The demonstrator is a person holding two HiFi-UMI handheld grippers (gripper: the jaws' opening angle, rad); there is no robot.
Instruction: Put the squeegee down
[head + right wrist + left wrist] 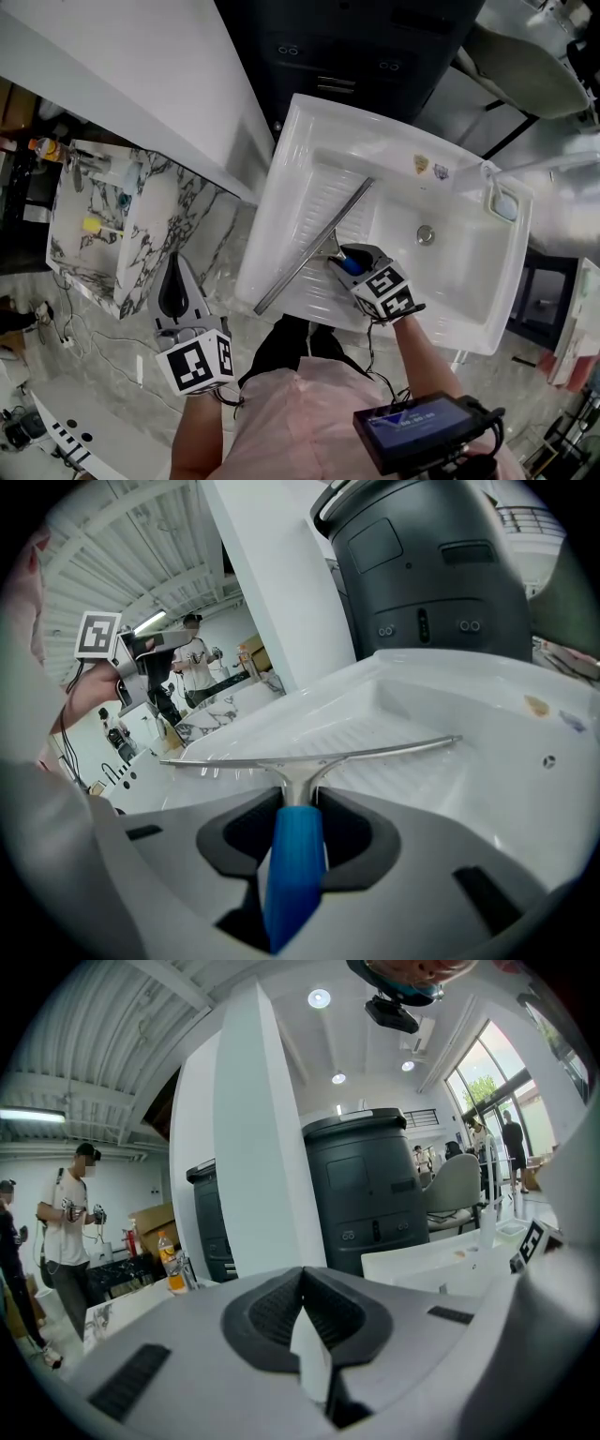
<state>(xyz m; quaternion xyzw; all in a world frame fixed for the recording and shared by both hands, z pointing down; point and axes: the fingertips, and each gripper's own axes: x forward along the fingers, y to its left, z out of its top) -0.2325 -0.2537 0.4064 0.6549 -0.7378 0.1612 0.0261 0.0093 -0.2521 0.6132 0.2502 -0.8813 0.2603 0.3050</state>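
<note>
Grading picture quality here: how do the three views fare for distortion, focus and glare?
Head view: sharp, evenly lit, soft sheen on the white moulded sink. Left gripper view: heavy fisheye, dark round border, right-hand windows bright, left gripper soft. Right gripper view: same fisheye; the blue-handled steel squeegee blurs at its handle, blade crisp.

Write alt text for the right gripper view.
The right gripper clamps the blue handle of a squeegee, whose long metal blade stretches crosswise over the ribbed slope of a white sink. Behind stand a dark grey bin and a white pillar; the left gripper shows at far left.
</note>
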